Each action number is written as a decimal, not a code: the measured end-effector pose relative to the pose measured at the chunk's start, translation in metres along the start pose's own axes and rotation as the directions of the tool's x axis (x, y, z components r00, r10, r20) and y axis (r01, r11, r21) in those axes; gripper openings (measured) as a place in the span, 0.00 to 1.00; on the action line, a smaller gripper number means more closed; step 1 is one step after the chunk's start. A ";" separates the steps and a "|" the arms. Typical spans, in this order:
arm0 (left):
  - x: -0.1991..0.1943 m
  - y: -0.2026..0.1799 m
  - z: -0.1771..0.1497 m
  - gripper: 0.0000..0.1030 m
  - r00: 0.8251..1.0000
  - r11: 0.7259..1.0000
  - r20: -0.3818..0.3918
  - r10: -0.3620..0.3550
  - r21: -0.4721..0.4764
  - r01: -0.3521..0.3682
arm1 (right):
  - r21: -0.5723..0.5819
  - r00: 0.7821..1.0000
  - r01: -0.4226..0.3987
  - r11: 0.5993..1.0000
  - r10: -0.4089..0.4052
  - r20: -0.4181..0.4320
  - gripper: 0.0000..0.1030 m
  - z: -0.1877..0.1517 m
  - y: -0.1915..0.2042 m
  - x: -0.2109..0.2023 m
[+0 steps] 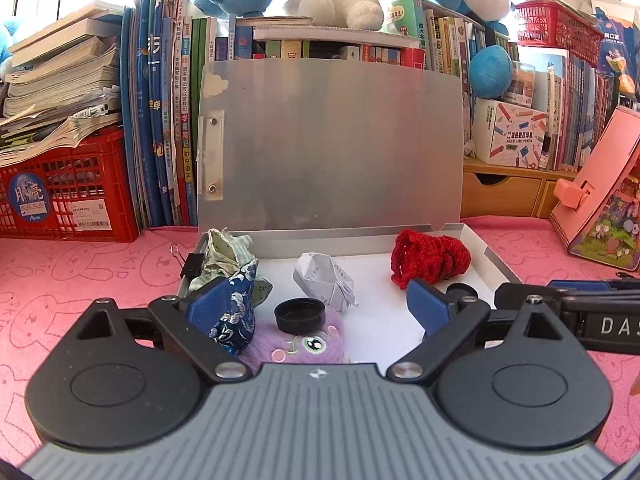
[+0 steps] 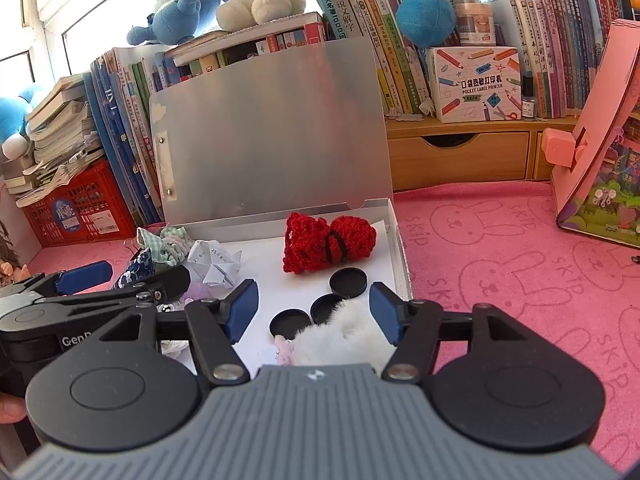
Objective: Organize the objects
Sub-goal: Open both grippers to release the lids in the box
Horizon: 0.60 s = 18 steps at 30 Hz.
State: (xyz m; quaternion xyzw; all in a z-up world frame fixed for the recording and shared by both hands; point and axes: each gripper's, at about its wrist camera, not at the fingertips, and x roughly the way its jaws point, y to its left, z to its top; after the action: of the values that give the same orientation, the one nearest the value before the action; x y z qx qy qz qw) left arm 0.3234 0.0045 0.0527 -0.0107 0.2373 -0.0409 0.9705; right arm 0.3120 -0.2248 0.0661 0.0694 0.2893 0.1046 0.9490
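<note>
Left wrist view had the left gripper (image 1: 316, 300) jaws wide apart over the box (image 1: 496, 264), purple toy (image 1: 308, 344) lying loose below. Right gripper (image 2: 314, 312) was spread too, white toy (image 2: 344, 340) unpinched between. I'd lift straight up, clearing both.

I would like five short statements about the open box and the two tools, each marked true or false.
1. The lid of the box stands open. True.
2. The red crocheted piece lies on the pink cloth outside the box. False: it lies inside the box.
3. The left tool is open. True.
4. The right tool is shut on a black cap. False: it is open, with the white plush toy between its fingers.
5. Three black caps lie in the box near the right tool. True.
</note>
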 end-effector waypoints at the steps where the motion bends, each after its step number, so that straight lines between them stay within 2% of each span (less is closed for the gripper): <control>1: -0.003 0.001 0.001 0.94 1.000 1.000 0.002 -0.003 -0.002 0.003 | -0.001 1.000 0.002 1.000 -0.002 0.004 0.73 0.000 0.000 -0.002; 18: -0.036 -0.005 0.002 0.98 1.000 0.999 -0.018 0.022 0.032 -0.022 | -0.032 0.999 0.042 0.999 -0.041 0.023 0.85 -0.009 0.005 -0.027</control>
State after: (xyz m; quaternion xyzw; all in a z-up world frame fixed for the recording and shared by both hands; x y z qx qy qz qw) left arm 0.2919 0.0026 0.0709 0.0077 0.2456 -0.0340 0.9688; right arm 0.2842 -0.2261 0.0743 0.0492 0.2785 0.0887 0.9551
